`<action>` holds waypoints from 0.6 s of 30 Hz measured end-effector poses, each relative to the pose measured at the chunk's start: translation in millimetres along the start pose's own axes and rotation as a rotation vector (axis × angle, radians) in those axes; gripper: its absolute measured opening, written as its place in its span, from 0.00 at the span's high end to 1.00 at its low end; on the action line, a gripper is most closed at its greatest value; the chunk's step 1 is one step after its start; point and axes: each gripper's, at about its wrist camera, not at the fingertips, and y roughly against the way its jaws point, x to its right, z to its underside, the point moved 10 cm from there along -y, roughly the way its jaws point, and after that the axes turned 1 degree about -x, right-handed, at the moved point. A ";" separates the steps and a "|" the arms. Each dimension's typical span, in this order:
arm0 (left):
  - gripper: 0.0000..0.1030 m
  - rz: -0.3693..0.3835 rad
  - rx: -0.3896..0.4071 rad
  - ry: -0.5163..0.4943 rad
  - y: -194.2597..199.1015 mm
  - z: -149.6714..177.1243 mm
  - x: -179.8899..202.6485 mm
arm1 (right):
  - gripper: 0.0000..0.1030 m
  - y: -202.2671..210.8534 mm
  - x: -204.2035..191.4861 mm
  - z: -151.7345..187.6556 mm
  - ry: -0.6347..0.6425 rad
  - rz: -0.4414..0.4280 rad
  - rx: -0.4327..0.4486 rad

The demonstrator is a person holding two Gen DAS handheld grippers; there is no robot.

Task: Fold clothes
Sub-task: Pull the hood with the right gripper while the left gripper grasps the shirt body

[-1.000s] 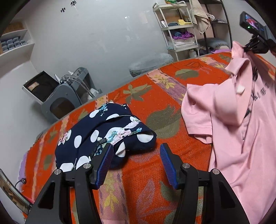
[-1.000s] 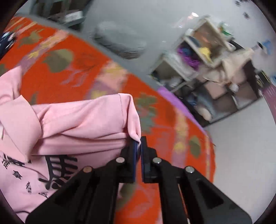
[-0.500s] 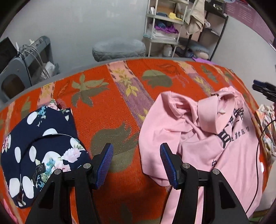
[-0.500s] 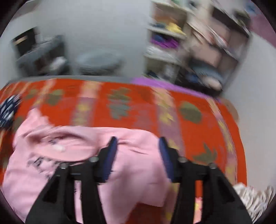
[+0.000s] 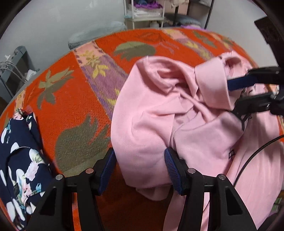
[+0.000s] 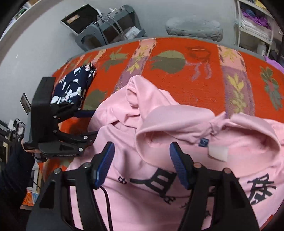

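A room with grey walls and a bright red blanket.

The red blanket [image 6: 198,74] has leaf and flower shapes. Past its far edge sit a round grey cushion [image 6: 194,29], a grey machine with wires [image 6: 110,28] and white shelves [image 5: 143,13] holding folded things.

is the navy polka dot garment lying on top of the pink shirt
No, the navy polka dot garment lies apart on the orange blanket, left of the pink shirt.

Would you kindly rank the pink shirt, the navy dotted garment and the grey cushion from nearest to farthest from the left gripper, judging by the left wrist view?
1. Pink shirt, between the left gripper's jaws.
2. Navy dotted garment, at the left edge.
3. Grey cushion, beyond the far edge.
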 end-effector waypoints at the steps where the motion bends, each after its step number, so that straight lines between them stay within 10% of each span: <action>1: 0.74 0.014 0.006 0.024 0.9 -0.3 -4.2 | 0.38 -0.9 -2.7 -1.9 0.002 -0.007 0.002; 4: 0.96 0.051 0.010 0.087 2.7 0.1 -16.2 | 0.38 -4.1 -4.2 -5.3 0.016 -0.006 -0.003; 14: 0.98 0.126 0.155 0.261 46.7 -17.7 -45.0 | 0.38 -30.5 -0.4 -15.9 -0.077 -0.094 -0.048; 15: 0.98 0.123 0.169 0.282 53.3 -20.5 -53.3 | 0.41 -33.5 1.3 -18.1 -0.091 -0.091 -0.046; 17: 0.98 0.107 0.198 0.328 65.8 -25.9 -73.8 | 0.91 -36.9 7.5 -27.5 -0.143 -0.104 -0.038; 18: 0.98 0.098 0.213 0.352 72.2 -28.5 -84.4 | 0.95 -36.9 11.1 -33.7 -0.169 -0.110 -0.032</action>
